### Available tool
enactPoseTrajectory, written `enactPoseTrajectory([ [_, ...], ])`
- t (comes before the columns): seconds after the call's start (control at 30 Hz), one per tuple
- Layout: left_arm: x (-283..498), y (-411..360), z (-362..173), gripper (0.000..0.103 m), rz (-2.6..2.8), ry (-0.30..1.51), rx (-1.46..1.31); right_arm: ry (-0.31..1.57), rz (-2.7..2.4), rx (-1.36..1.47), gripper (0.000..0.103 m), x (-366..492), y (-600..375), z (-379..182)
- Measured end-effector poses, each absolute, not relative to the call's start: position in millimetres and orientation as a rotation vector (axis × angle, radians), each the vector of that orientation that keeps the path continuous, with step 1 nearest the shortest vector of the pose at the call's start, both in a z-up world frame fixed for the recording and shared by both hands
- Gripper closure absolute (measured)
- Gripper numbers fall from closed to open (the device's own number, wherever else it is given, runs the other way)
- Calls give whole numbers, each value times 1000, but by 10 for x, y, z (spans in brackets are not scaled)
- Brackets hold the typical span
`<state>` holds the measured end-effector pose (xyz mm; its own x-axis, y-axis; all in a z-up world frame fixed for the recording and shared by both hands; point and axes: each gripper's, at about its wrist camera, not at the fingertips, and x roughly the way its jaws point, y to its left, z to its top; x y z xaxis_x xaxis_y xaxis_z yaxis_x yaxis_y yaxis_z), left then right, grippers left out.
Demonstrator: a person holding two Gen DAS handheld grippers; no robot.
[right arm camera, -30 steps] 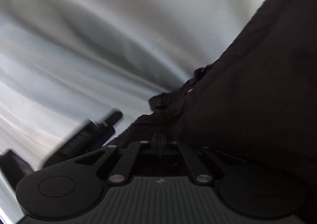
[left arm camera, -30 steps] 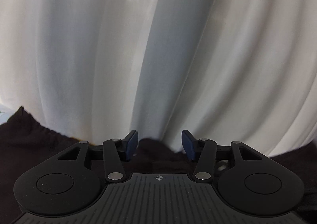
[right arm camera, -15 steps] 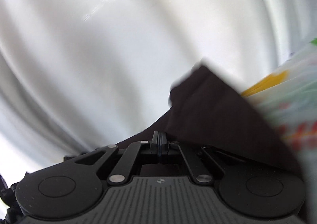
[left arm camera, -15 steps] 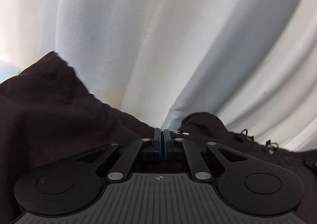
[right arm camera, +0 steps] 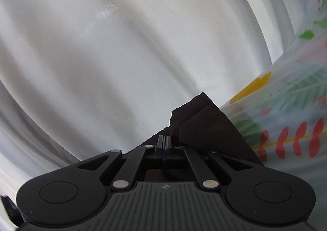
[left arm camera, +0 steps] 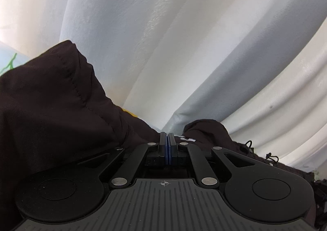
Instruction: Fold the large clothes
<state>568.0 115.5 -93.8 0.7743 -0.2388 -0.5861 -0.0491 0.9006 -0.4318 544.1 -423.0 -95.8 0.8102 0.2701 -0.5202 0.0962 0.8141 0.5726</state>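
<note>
Two things fill both views: white curtain [left arm camera: 184, 36], then the dark garment [left arm camera: 51, 108] raised before it — soft, floppy, best taken at hems. Left gripper [left arm camera: 167, 145] and right gripper [right arm camera: 163, 147] are both clamped on its edge.

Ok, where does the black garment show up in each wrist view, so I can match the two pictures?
Left wrist: the black garment fills the left and lower middle, bunched around the shut left gripper.
Right wrist: the garment is a folded corner at lower centre-right, just past the shut right gripper.
Shared landmark: the white pleated curtain behind it; the floral sheet also edges both views.
</note>
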Motion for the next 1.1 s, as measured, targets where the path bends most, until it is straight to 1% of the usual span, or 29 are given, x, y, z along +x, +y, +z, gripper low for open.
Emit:
enactPoseTrajectory([
  [0.07,5619,1146,-837,97,-93,707,-399,635,88,572,102,5388,-4209,-882],
  [0.1,5568,1137,-761,93,-78,707,-359,642,73,555,102,5379,-4179,-842],
  [0.13,5486,1145,-665,73,-62,689,-313,660,39,533,101,5354,-4140,-778],
  [0.17,5410,1150,-577,58,-42,670,-267,663,20,503,96,5333,-4052,-699],
  [0.2,5327,1152,-497,36,-32,643,-231,654,20,475,96,5304,-3925,-614],
  [0.23,5240,1137,-429,21,-22,605,-193,635,60,468,96,5253,-3755,-515],
  [0.27,5174,1089,-375,18,12,574,-154,616,154,489,96,5227,-3540,-444],
  [0.3,5134,1018,-339,17,34,556,-137,612,241,498,96,5234,-3294,-400],
  [0.37,5093,836,-289,17,-6,545,-211,616,404,481,96,5237,-2726,-356],
  [0.43,5077,559,-292,16,-82,539,-288,685,530,514,96,5317,-2234,-471],
  [0.47,5083,395,-316,15,-112,530,-277,721,556,512,96,5363,-2053,-563],
  [0.5,5107,236,-355,12,-120,529,-237,744,551,473,97,5402,-1939,-654],
  [0.53,5147,95,-421,11,-114,535,-175,759,529,408,102,5448,-1874,-755],
  [0.6,5275,-10,-619,10,-81,593,-72,753,533,425,103,5521,-2033,-882],
  [0.63,5334,47,-709,9,-63,635,-70,739,500,400,103,5543,-2159,-862],
  [0.7,5338,232,-717,12,-59,629,-86,705,356,248,103,5620,-2454,-829],
  [0.73,5315,320,-692,11,-16,622,-41,714,295,242,103,5657,-2694,-847],
  [0.8,5295,532,-652,10,90,602,50,718,214,344,103,5684,-3213,-856],
  [0.9,5259,946,-621,11,101,610,-24,657,63,315,103,5568,-3691,-815],
  [0.93,5233,1052,-607,11,103,602,-43,644,41,356,103,5514,-3834,-856],
  [0.97,5214,1102,-611,11,94,591,-54,630,43,431,103,5475,-3961,-908],
  [1.03,5211,1144,-684,7,68,587,-92,622,66,545,103,5471,-4083,-1042],
  [1.1,5266,1156,-754,5,60,593,-110,627,77,592,103,5522,-4115,-1116],
])
